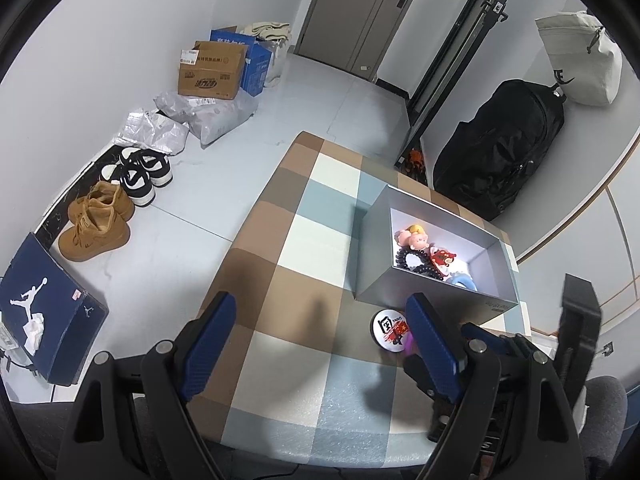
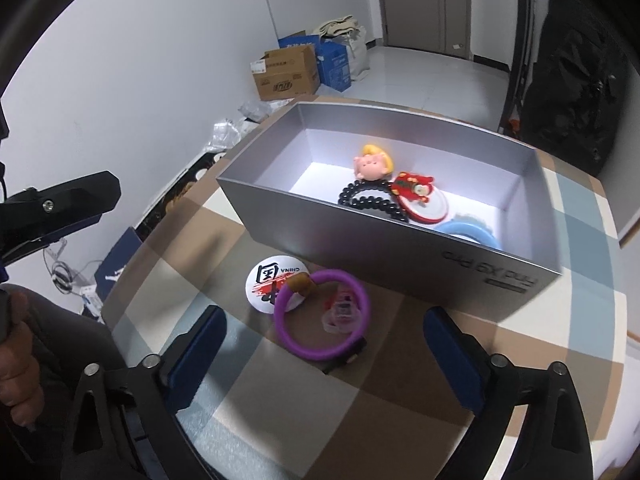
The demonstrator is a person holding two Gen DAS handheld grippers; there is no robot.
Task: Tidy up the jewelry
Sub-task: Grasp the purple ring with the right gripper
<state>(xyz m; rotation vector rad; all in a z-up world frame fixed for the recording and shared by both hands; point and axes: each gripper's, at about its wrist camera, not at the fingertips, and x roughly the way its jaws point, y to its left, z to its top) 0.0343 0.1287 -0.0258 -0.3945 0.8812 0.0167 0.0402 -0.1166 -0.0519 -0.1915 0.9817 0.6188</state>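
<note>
Both wrist cameras look steeply down along their own fingers at the checked table, the right one close behind the grey box, the left farther back, both sharing box and round badge.

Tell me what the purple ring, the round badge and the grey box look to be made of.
Purple ring: looks like soft silicone or rubber, matte, a smooth thick even band; could be plastic.
Round badge: probably a pin-back button, a glossy white printed face; metal or plastic underneath, cannot tell.
Grey box: seems rigid cardboard with a satin silver-grey finish, thin straight walls, sharp corners, white inside.
</note>
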